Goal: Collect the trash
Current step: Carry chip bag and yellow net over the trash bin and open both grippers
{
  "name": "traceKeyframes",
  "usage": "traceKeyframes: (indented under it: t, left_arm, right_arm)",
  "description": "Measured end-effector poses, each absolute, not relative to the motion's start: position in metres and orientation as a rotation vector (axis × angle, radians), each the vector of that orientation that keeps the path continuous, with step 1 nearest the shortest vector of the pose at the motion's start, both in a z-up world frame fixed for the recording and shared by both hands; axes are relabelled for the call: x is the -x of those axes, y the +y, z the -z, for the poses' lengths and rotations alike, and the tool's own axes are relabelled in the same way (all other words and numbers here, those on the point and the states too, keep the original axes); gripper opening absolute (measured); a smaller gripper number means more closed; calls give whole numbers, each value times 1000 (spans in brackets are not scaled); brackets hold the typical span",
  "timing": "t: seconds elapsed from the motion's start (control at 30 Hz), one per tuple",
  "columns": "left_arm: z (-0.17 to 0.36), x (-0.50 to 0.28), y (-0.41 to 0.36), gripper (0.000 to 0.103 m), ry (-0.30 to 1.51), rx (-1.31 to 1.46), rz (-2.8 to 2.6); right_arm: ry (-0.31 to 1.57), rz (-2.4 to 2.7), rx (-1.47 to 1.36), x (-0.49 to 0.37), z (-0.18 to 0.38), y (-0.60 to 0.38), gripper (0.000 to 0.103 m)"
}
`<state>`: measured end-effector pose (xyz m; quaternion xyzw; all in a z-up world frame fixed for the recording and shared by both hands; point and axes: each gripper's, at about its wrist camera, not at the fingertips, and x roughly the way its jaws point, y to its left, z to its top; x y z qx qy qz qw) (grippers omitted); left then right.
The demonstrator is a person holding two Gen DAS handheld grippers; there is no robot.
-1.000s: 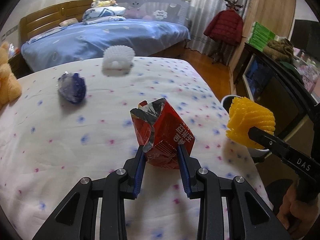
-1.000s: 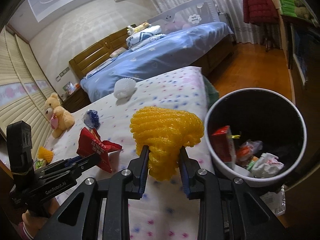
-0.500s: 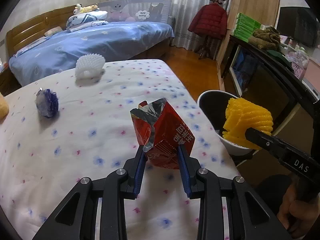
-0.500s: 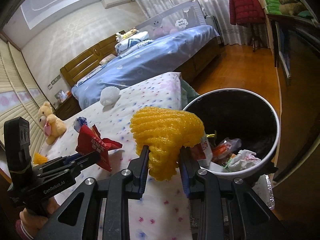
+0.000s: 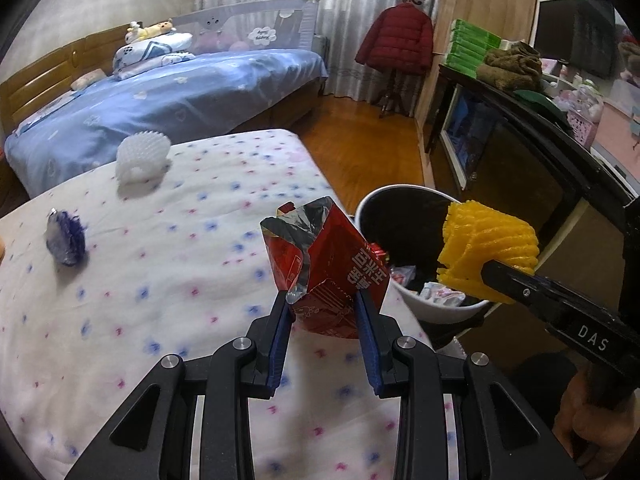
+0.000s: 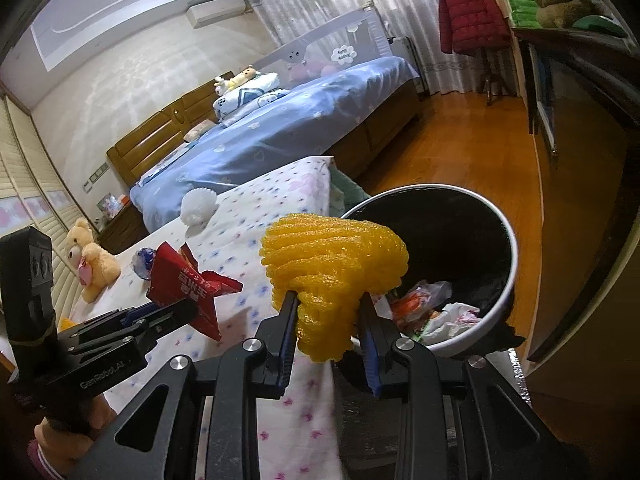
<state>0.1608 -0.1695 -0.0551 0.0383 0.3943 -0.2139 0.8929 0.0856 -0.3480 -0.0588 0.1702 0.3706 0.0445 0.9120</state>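
The left gripper [image 5: 323, 312] clamped a torn red foil snack packet [image 5: 326, 266] above the dotted white bedspread's [image 5: 168, 280] edge, beside the round white bin [image 6: 472, 336]. The right gripper [image 6: 327, 322] pinched a yellow foam net sleeve [image 6: 332, 268] at the bin's rim.

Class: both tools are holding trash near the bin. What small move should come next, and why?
Probably open the right tool and drop the yellow foam net. In the left wrist view, the net hangs above the bin, which already holds litter. The left tool with the red wrapper seems short of the rim.
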Motion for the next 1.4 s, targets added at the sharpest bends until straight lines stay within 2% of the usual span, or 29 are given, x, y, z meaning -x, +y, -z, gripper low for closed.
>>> traceKeyframes:
  t: [1.4]
  left_arm:
    - [63, -185, -225, 31, 821, -139, 503]
  right_arm:
    - [790, 18, -369, -99, 70, -396, 29]
